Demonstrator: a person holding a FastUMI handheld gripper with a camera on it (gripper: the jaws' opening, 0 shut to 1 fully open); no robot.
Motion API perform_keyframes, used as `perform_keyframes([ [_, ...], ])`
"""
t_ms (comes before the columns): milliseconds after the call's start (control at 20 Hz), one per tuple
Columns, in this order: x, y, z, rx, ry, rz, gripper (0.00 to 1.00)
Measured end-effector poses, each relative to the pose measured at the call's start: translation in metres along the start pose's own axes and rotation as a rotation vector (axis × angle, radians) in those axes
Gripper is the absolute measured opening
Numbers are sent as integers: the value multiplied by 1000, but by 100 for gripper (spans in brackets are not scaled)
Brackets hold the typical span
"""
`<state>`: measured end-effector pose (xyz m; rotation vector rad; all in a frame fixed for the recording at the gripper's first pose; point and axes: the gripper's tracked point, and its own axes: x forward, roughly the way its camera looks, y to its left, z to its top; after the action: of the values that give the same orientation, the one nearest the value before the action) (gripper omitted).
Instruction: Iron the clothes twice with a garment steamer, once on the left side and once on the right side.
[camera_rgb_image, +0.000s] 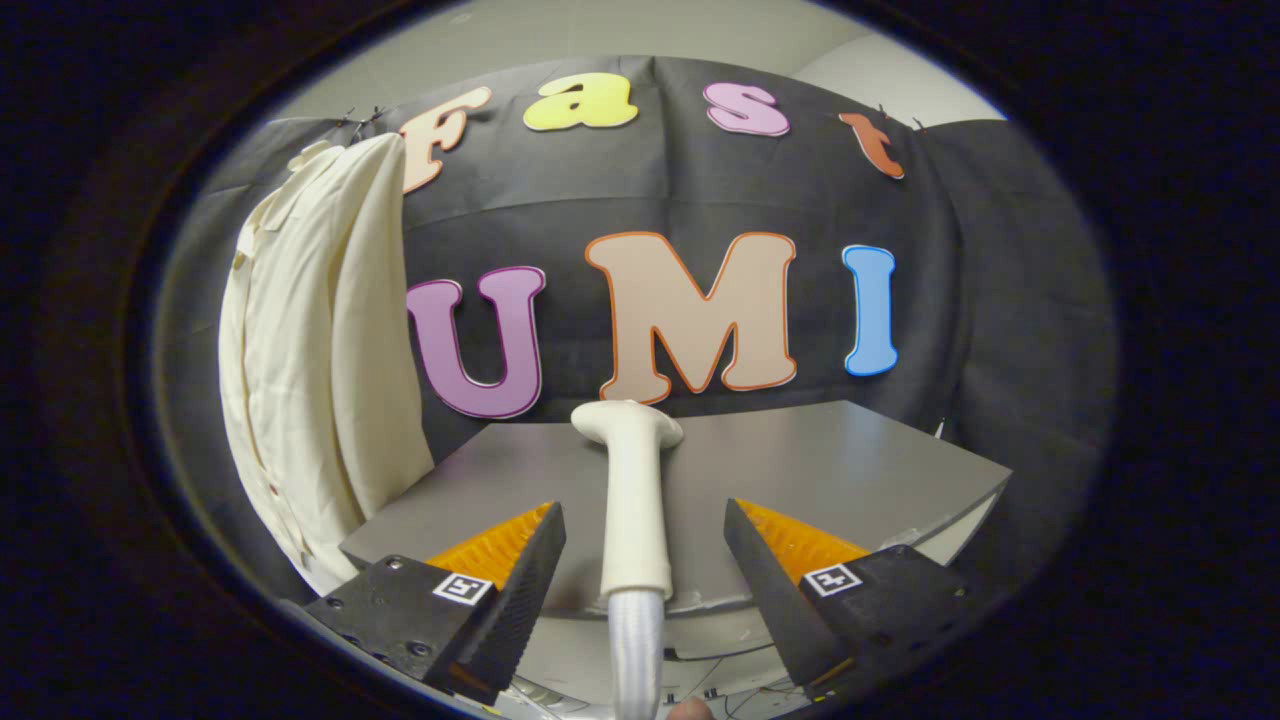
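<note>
The gripper (645, 525) is spread wide, its fingers either side of the unmarked steamer handle (633, 500) without touching, on the grey table (850, 470) beside the hanging cream shirt (320, 340).

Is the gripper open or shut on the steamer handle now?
Open. The gripper has a gap on each side of the steamer handle, which lies on the grey table between the fingers; neither finger touches it.
</note>
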<state>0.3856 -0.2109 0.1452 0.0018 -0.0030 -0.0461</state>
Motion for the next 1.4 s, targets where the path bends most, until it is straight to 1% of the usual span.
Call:
perform_keyframes([
  [150, 23, -5, -10, 16, 102, -13, 95],
  [250, 33, -7, -19, 7, 159, -23, 90],
  [300, 35, -7, -24, -11, 178, -26, 86],
  [350, 40, -6, -18, -43, 163, -24, 82],
  [400, 43, -1, -21, -59, 193, -11, 75],
  [450, 47, 2, -17, -47, 195, 0, 68],
  [500, 50, 6, -22, -35, 204, 4, 60],
  [550, 50, 9, -25, -42, 221, 0, 51],
  [600, 48, 10, -20, -65, 209, -8, 42],
  [700, 49, 9, -18, -108, 196, -11, 40],
  [750, 50, 9, -19, -109, 206, -8, 39],
  [950, 49, 9, -18, -66, 214, 2, 35],
  [1100, 44, 9, -8, -35, 167, 11, 32],
  [1200, 36, 9, -3, 1, 150, 13, 29],
  [1300, 23, 15, 5, 52, 135, 41, 29],
  [1400, 10, 17, 12, 58, 116, 51, 29],
])
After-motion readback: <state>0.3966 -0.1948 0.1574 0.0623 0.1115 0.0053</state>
